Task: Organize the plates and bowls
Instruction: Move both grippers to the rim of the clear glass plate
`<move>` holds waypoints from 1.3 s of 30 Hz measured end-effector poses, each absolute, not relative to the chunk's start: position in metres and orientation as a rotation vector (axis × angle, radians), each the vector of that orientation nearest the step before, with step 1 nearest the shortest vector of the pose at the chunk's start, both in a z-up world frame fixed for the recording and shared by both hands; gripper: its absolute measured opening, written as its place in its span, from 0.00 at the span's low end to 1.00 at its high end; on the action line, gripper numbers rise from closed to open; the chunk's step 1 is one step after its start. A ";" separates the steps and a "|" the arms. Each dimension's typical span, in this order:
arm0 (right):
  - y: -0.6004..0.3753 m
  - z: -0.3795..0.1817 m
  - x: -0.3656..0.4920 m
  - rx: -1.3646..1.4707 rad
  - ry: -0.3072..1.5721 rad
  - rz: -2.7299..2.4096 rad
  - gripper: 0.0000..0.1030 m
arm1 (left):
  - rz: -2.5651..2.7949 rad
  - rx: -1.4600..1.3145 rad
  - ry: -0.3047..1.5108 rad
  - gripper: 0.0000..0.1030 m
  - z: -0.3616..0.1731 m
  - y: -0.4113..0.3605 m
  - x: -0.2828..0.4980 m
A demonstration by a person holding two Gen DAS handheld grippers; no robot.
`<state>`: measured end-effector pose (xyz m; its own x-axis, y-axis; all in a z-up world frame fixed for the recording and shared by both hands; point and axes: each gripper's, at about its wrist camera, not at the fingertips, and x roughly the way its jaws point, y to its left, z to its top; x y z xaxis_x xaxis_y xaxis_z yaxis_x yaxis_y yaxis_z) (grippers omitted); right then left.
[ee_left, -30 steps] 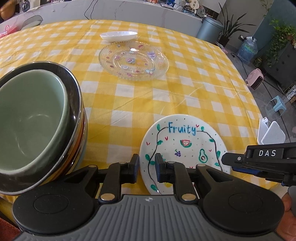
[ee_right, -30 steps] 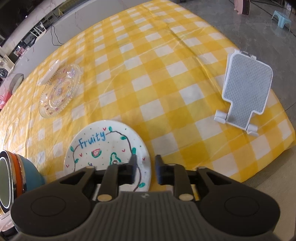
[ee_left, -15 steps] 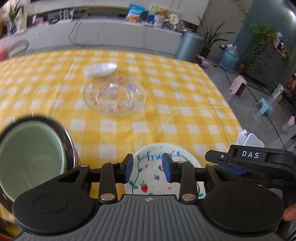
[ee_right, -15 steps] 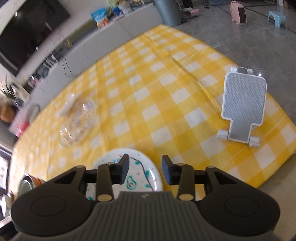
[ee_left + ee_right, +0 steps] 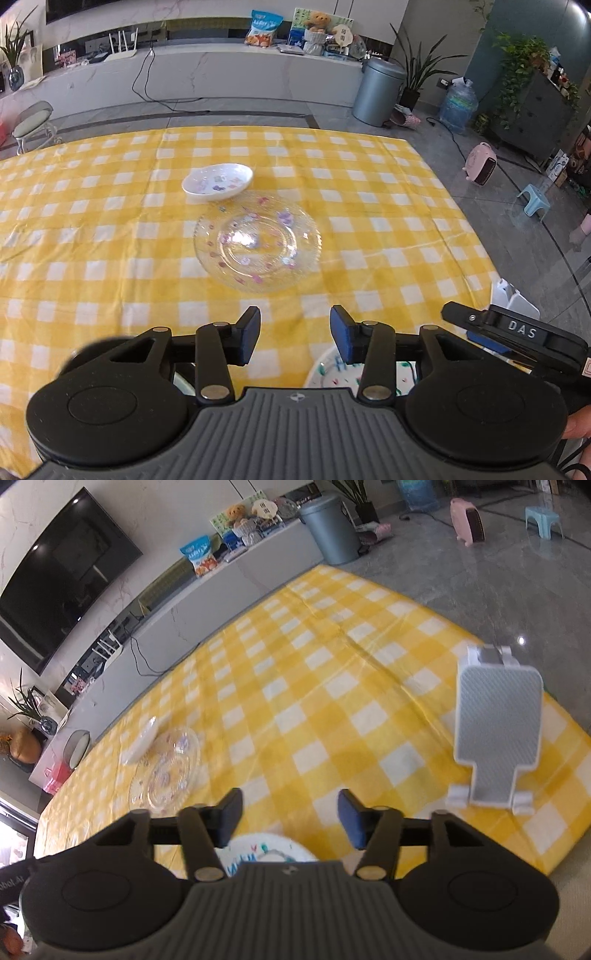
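A clear glass plate (image 5: pixel 256 242) with small coloured flowers lies mid-table, a small white dish (image 5: pixel 217 181) just behind it; both also show in the right wrist view, the plate (image 5: pixel 168 771) and the dish (image 5: pixel 142 740). The white "Fruity" plate (image 5: pixel 334 373) lies at the near edge, mostly hidden under both grippers, and shows in the right wrist view (image 5: pixel 266 849) too. My left gripper (image 5: pixel 294 336) is open and empty, above the table in front of the glass plate. My right gripper (image 5: pixel 290 821) is open and empty above the Fruity plate. The bowl stack is hidden.
The table has a yellow checked cloth (image 5: pixel 369 206). A white and grey phone stand (image 5: pixel 496 727) stands near the right edge, also visible in the left wrist view (image 5: pixel 513 301). The other gripper's black body (image 5: pixel 517 336) is at the right.
Both grippers have risen and tilted up, and both jaws have opened wide. The bowl stack has slid out of the left view and the Fruity plate is now mostly under the grippers.
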<state>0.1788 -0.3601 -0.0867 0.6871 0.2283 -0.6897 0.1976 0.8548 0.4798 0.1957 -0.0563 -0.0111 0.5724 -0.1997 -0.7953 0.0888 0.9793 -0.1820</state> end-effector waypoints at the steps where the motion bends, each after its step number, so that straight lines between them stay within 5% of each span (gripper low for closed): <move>1: -0.359 -0.086 0.182 0.553 0.819 0.018 0.59 | -0.167 -0.132 0.953 0.48 -0.011 -0.053 0.200; 28: -0.295 -0.104 0.289 0.562 0.874 0.157 0.58 | -0.161 -0.066 1.038 0.49 -0.039 -0.009 0.303; 39: -0.269 -0.123 0.316 0.565 0.897 0.223 0.45 | -0.156 -0.012 1.118 0.49 -0.070 0.006 0.347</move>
